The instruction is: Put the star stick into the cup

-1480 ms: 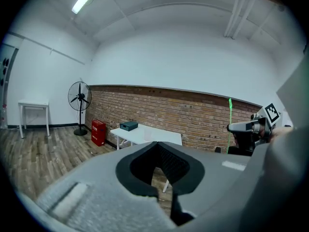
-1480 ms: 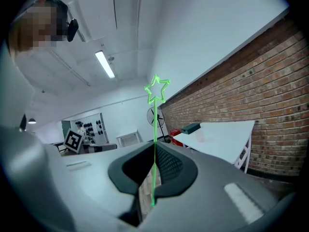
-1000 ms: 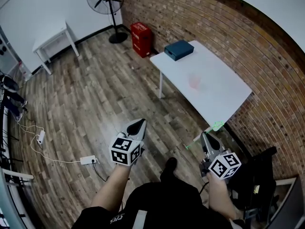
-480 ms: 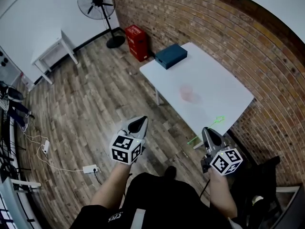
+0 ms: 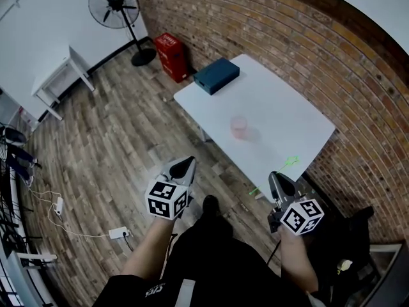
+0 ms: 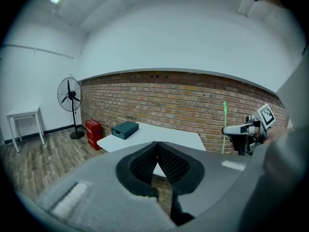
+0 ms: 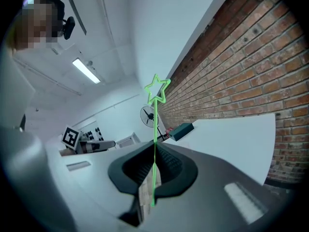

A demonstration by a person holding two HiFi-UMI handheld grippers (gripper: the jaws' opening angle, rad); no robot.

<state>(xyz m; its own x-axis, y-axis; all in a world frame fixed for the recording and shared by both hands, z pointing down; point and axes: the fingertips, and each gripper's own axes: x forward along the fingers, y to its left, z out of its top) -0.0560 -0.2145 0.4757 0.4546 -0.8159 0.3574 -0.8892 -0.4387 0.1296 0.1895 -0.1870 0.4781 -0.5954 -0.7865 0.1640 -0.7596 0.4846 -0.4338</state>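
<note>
Jaws of right gripper (image 5: 275,178) pinch star stick (image 7: 154,124) — cup (image 5: 238,126) faint.

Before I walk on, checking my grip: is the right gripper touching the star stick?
Touching. The right gripper view shows the right gripper shut on the star stick.

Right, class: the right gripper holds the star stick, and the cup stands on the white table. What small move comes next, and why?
Probably carry the right gripper forward and to the left, toward the pink cup. The gripper is shut on the star stick, yet it hangs beside the near edge of the table, apart from the cup, which stands upright.
</note>
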